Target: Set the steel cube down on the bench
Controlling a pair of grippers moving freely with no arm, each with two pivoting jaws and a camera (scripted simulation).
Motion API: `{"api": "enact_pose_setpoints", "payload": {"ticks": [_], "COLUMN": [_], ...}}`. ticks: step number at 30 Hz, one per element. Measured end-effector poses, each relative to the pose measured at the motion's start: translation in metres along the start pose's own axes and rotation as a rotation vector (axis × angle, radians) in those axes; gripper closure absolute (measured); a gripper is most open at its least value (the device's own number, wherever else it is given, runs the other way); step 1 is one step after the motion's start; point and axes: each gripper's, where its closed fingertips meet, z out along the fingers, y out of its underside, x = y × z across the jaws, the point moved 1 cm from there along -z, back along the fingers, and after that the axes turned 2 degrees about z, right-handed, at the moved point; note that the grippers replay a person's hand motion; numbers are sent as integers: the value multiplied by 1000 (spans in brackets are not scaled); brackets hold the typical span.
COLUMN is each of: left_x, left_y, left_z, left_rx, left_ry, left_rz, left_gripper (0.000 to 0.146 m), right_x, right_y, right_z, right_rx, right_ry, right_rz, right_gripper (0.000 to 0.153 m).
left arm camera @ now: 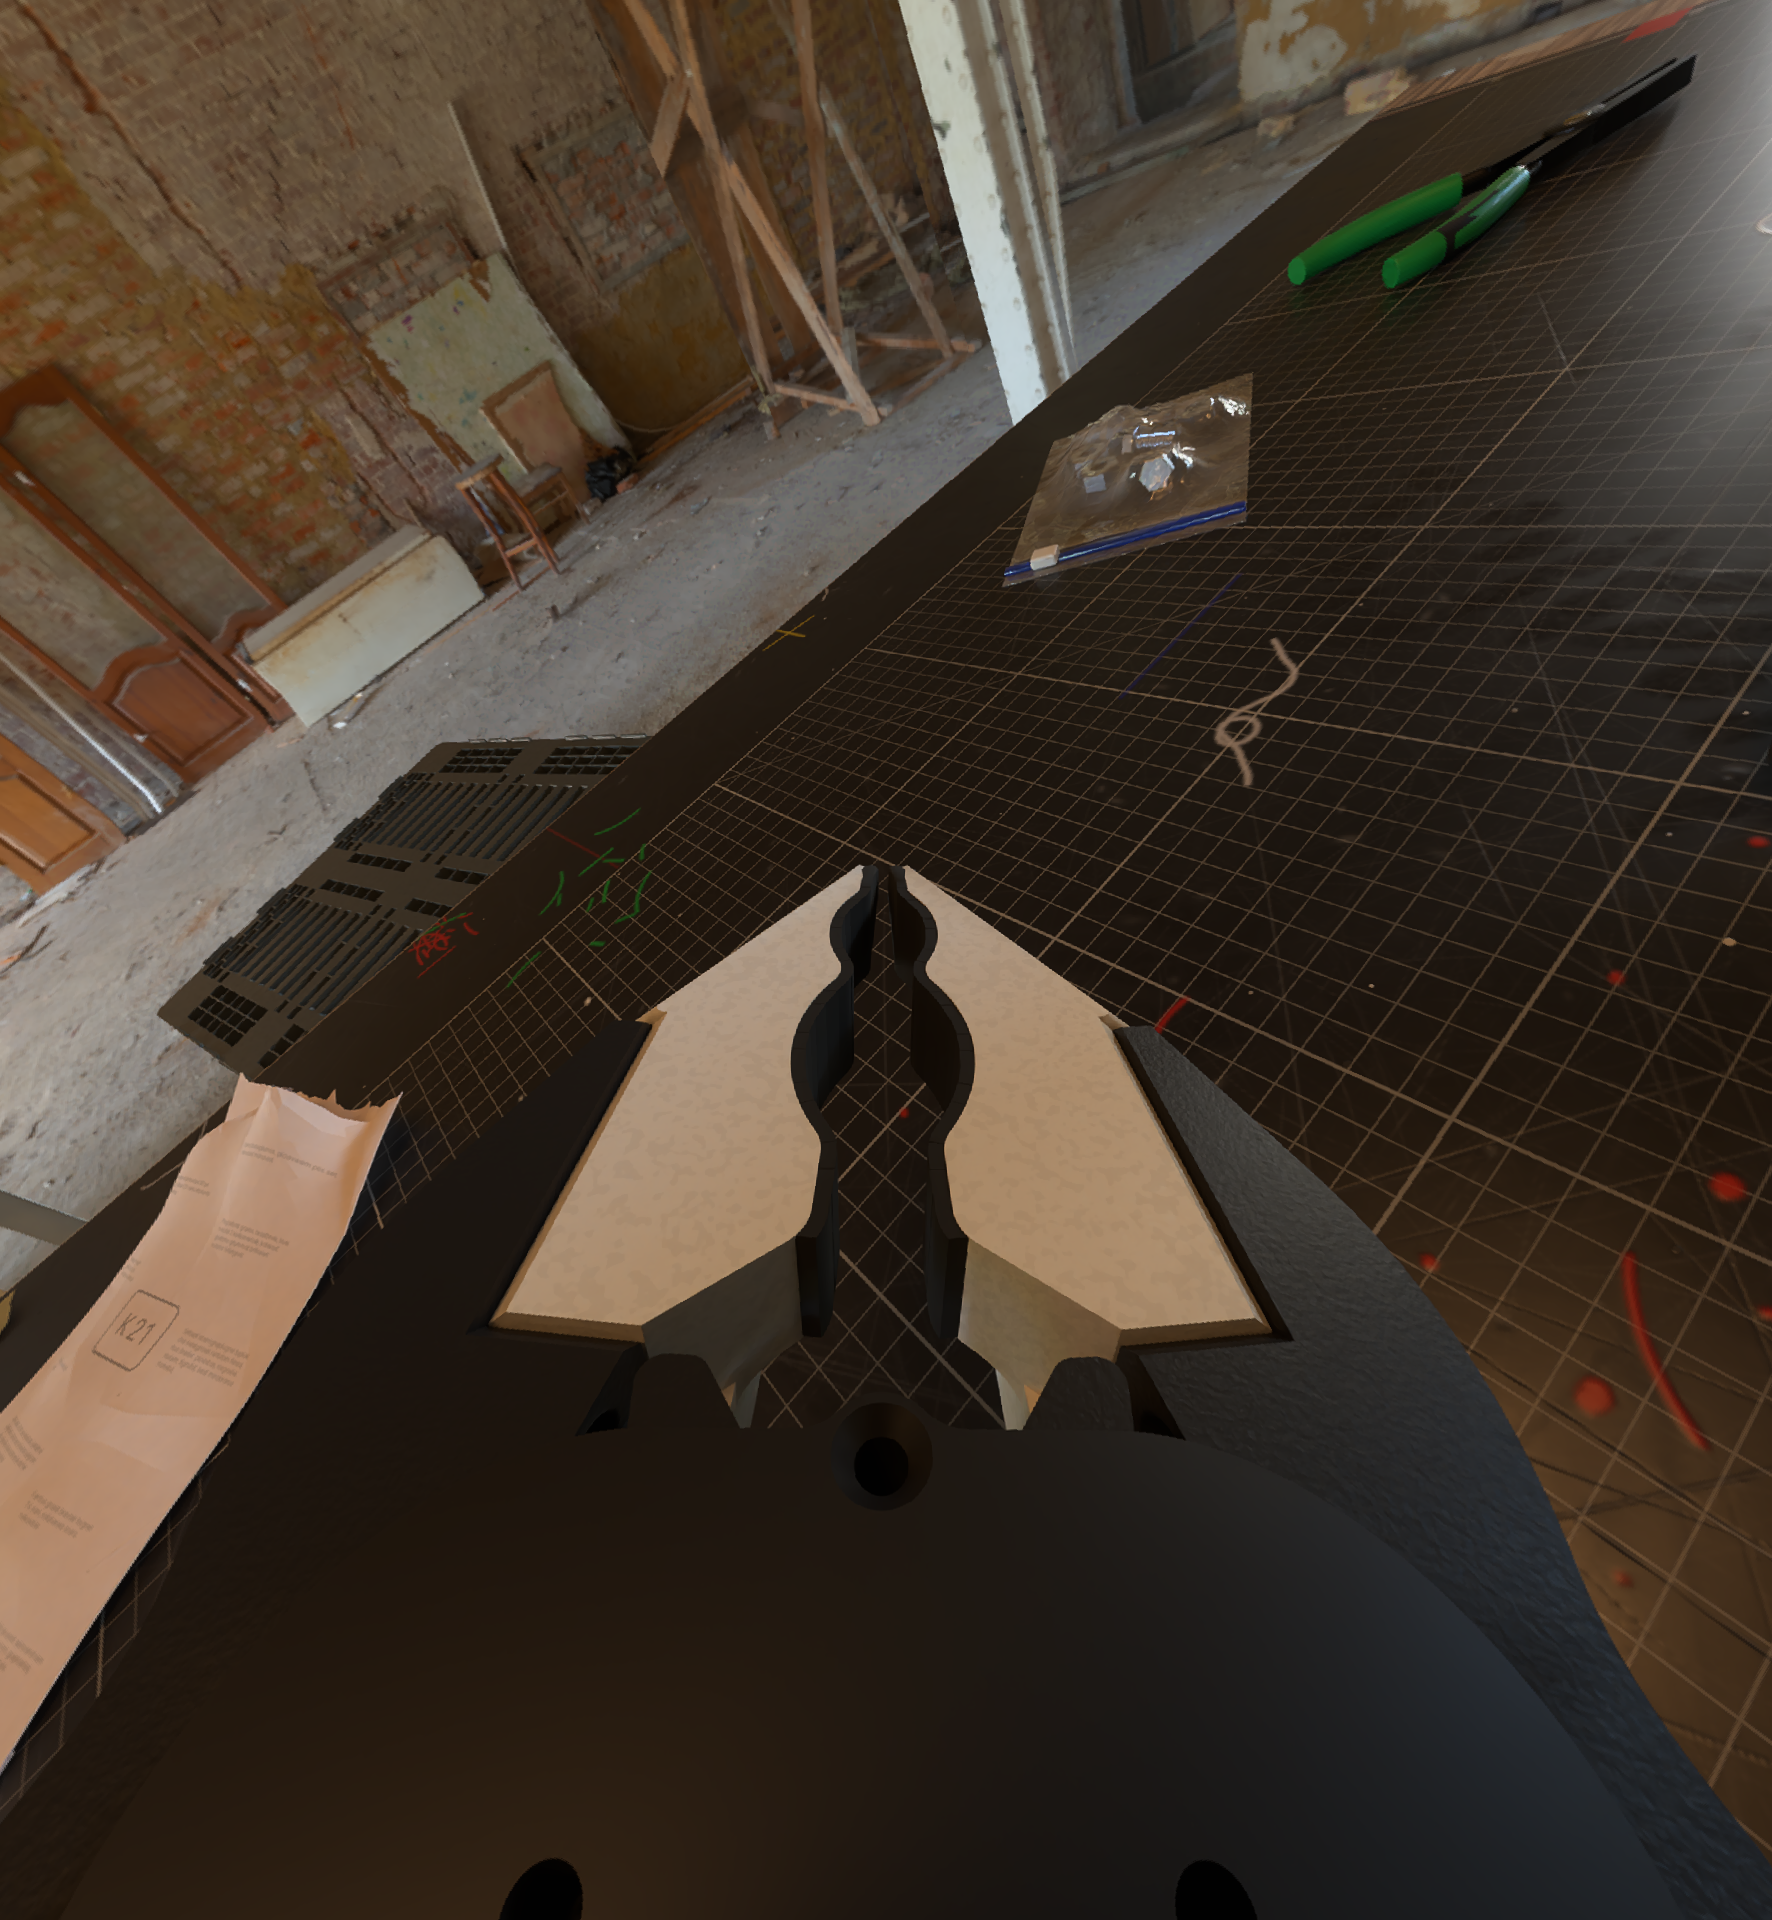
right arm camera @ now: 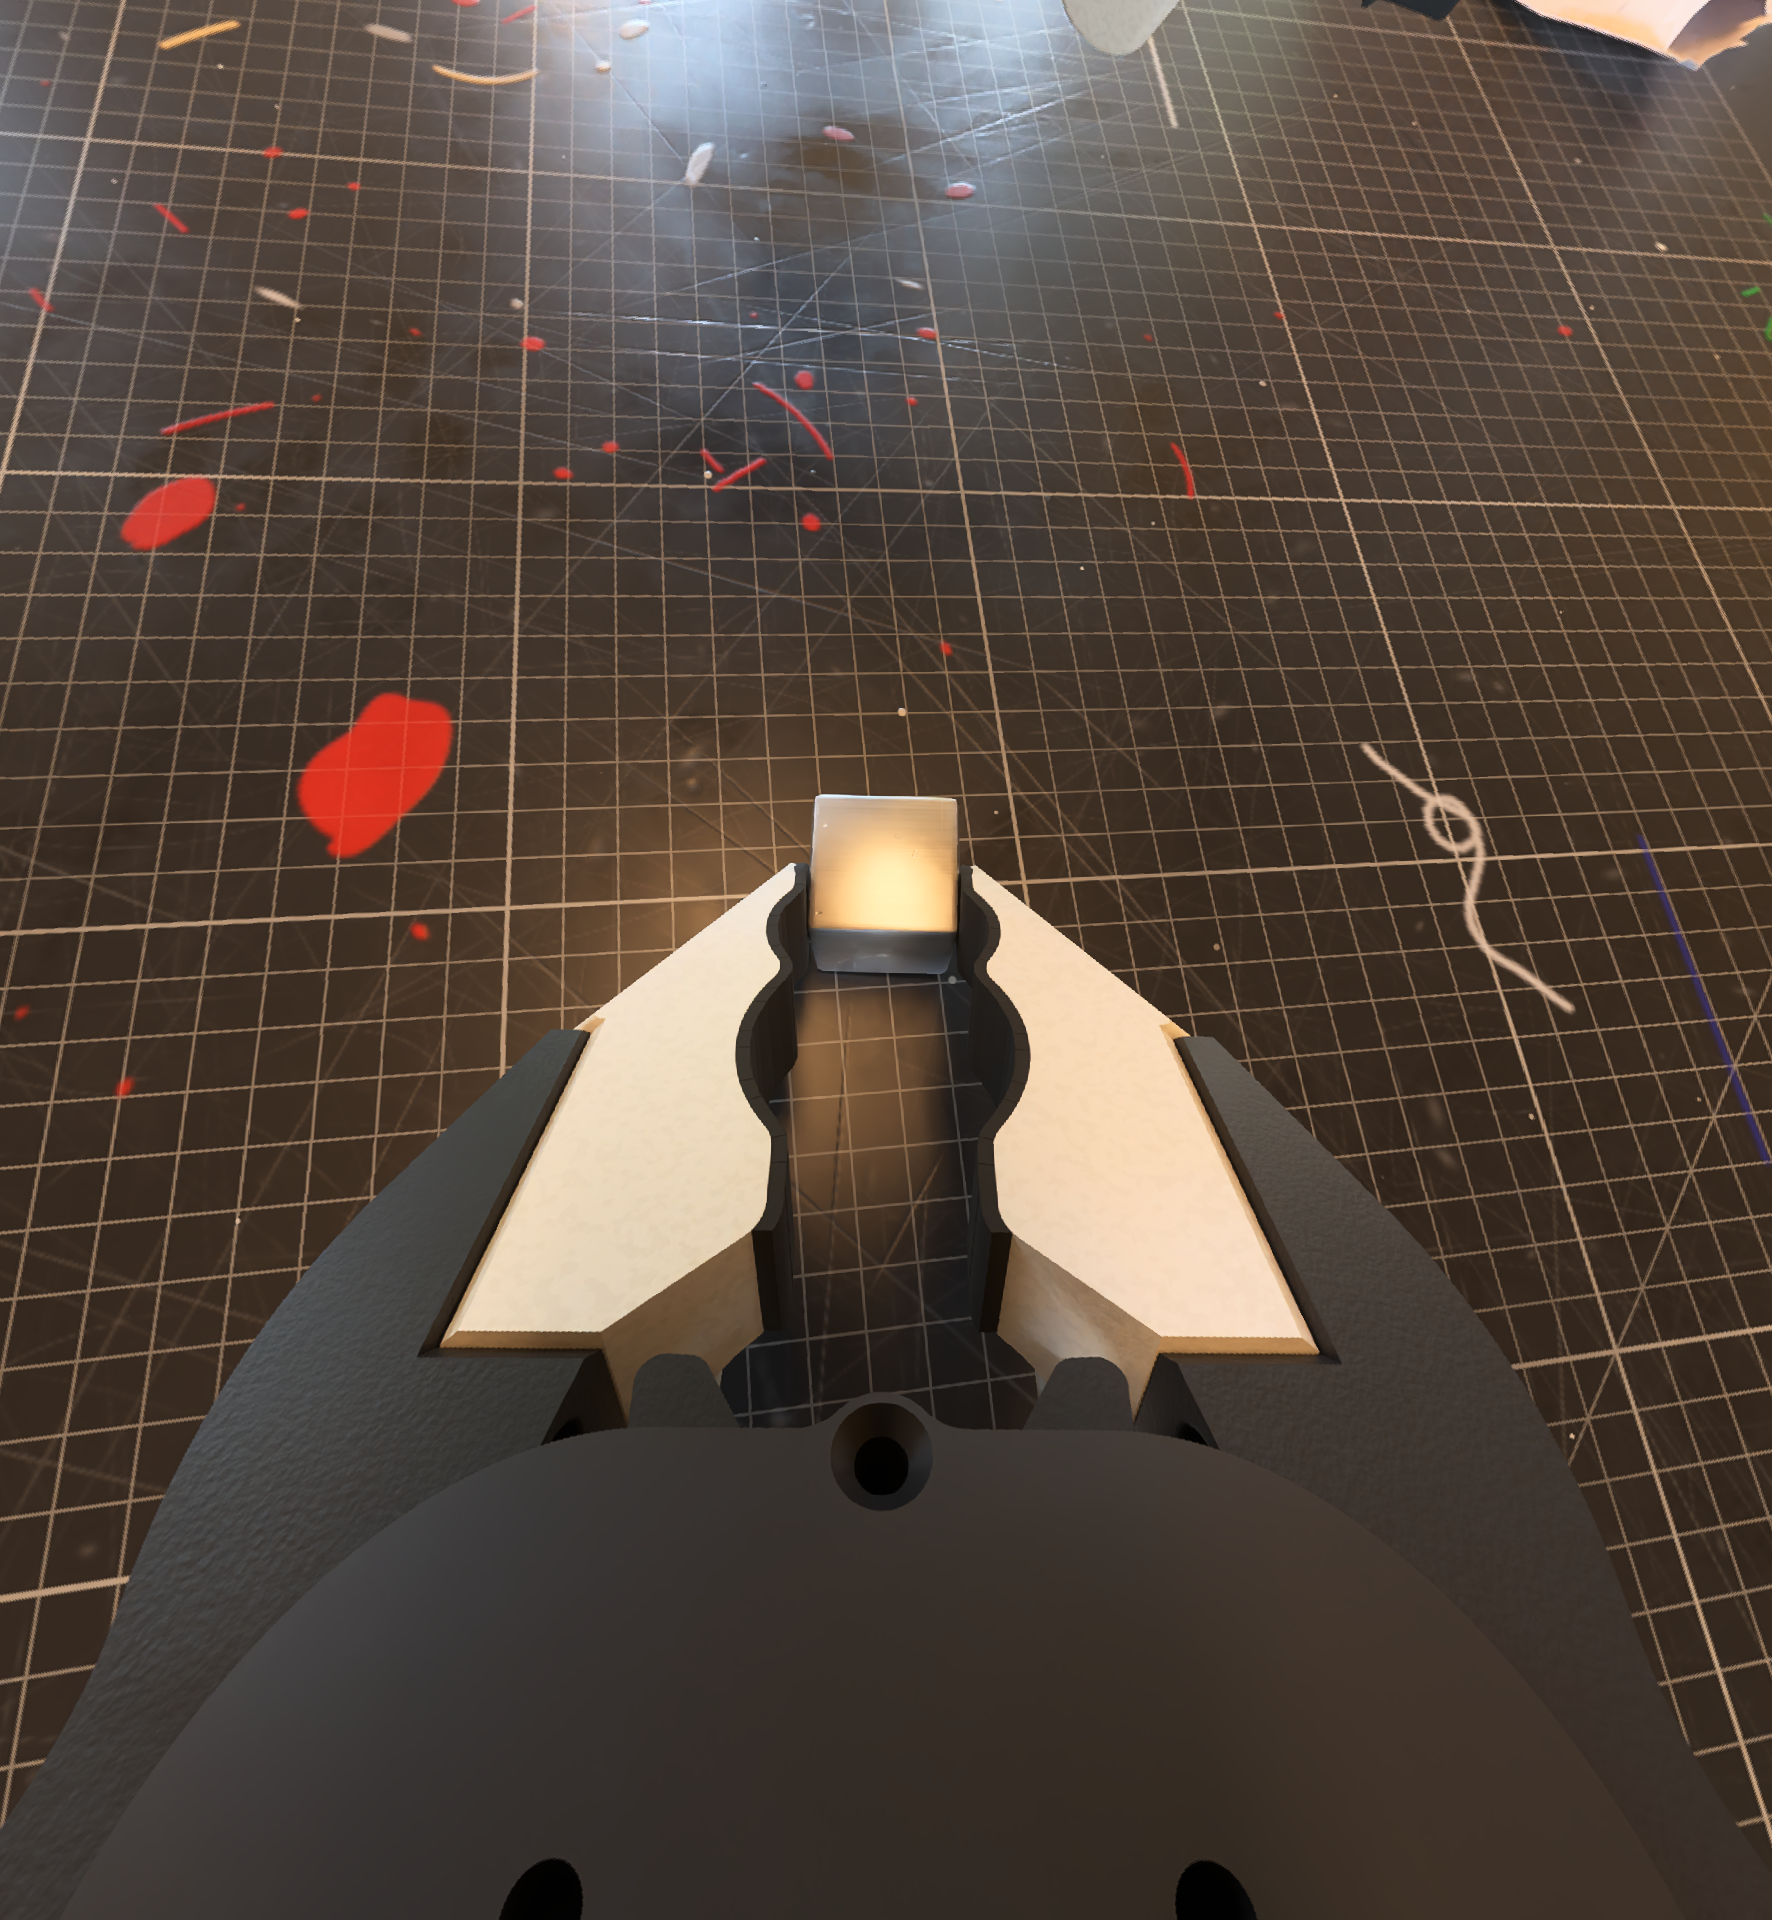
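The steel cube (right arm camera: 884, 883) is small, shiny and catches a warm glare. It sits between the fingertips of my right gripper (right arm camera: 884, 914), which is shut on its two sides. The cube is held low over the black gridded bench mat (right arm camera: 1277, 623). I cannot tell whether its underside touches the mat. My left gripper (left arm camera: 884, 878) is shut and empty, with its tips together over the same mat (left arm camera: 1381, 883) near the bench's left edge. The cube does not show in the left wrist view.
A clear zip bag of small hardware (left arm camera: 1136, 478) and green-handled pliers (left arm camera: 1412, 223) lie farther along the bench. A pale paper slip (left arm camera: 134, 1403) lies at the near left. A black slotted panel (left arm camera: 394, 894) lies past the bench edge. Red paint blots (right arm camera: 373, 769) mark the mat.
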Motion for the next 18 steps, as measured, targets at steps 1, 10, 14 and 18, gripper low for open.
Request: {"api": "enact_pose_setpoints", "payload": {"ticks": [1, 10, 14, 18], "left_x": [0, 1, 2, 3], "left_y": [0, 2, 3, 4], "left_z": [0, 1, 2, 2], "left_rx": [0, -9, -12, -16], "left_ry": [0, 8, 10, 18], "left_rz": [1, -2, -5, -2], "left_gripper": [144, 144, 144, 144], "right_x": [0, 0, 0, 1], "right_y": [0, 0, 0, 1], "right_z": [0, 0, 0, 1], "right_rx": [0, -2, -3, -6], "right_ry": [-2, -10, -20, -37], "right_rz": [2, 10, 20, 45], "right_gripper": [125, 125, 125, 125]}}
